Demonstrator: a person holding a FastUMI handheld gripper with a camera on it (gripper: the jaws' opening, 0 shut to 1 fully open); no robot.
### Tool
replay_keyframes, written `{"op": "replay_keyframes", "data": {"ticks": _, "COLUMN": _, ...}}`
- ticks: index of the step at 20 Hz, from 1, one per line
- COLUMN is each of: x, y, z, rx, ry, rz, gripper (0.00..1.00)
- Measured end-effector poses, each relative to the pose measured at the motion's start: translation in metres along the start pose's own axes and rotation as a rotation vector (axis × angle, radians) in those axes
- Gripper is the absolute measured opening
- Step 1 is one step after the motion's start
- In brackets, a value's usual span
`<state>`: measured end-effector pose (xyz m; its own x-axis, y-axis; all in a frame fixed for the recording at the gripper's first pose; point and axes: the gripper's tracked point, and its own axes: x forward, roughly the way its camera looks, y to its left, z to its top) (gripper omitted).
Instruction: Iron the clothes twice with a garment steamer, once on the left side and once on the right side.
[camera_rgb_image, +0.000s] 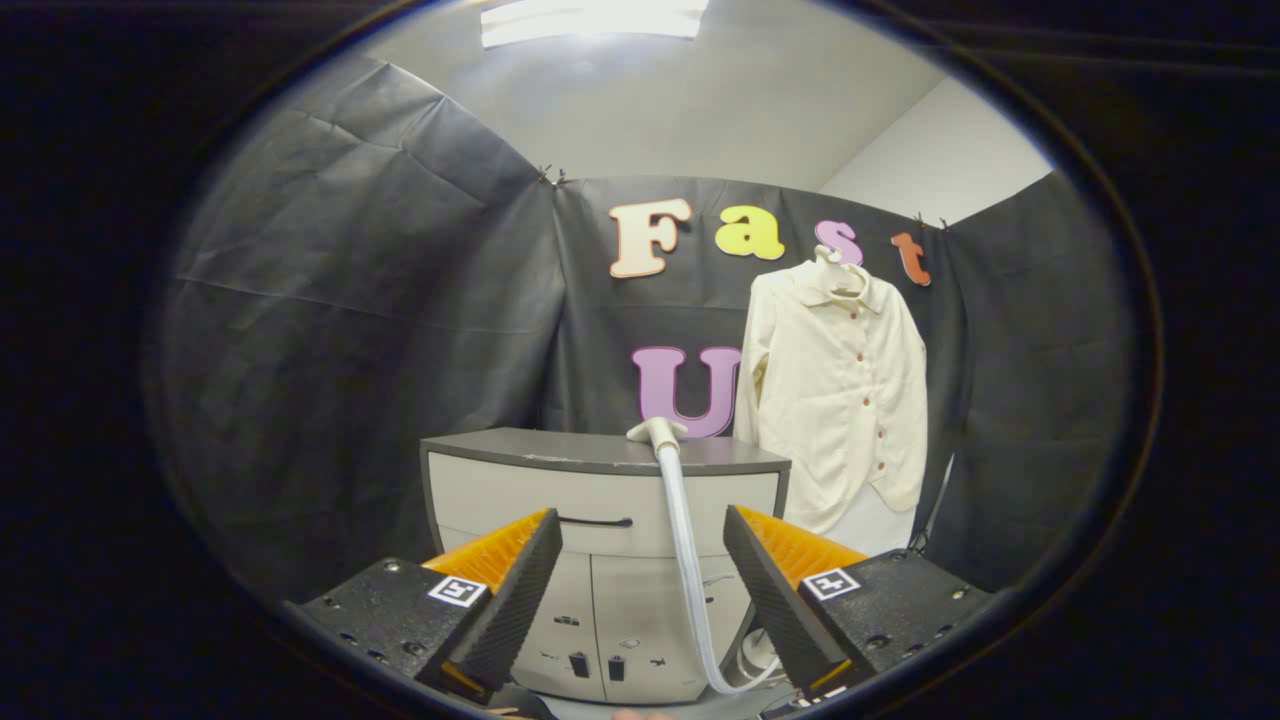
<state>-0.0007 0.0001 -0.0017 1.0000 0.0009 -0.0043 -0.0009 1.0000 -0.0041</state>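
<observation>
Gripper view: gripper (640, 590) spread wide, nothing held. Beyond the fingers, grey cabinet (520, 490) with drawer handle. Steamer head (656, 432) rests on cabinet top; its white hose (686, 560) drops between the fingers. Cream shirt (835, 390) hangs on the wall, right of cabinet.

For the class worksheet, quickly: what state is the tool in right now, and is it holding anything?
Tool: open, holding nothing; its fingers stand wide apart, with the steamer hose hanging beyond the gap, down the front of the grey cabinet.
</observation>
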Motion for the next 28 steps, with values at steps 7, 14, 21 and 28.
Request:
{"op": "replay_keyframes", "data": {"ticks": 7, "x": 0.003, "y": 0.001, "z": 0.0, "rx": -0.008, "ry": 0.002, "rz": 0.002, "gripper": 0.99}}
{"op": "replay_keyframes", "data": {"ticks": 14, "x": 0.022, "y": 0.001, "z": -0.002, "rx": -0.02, "ry": 0.008, "rz": 0.0, "gripper": 0.99}}
{"op": "replay_keyframes", "data": {"ticks": 21, "x": 0.067, "y": 0.001, "z": -0.005, "rx": -0.035, "ry": 0.035, "rz": 0.0, "gripper": 0.99}}
{"op": "replay_keyframes", "data": {"ticks": 28, "x": 0.128, "y": -0.003, "z": -0.009, "rx": -0.028, "ry": 0.055, "rz": -0.012, "gripper": 0.99}}
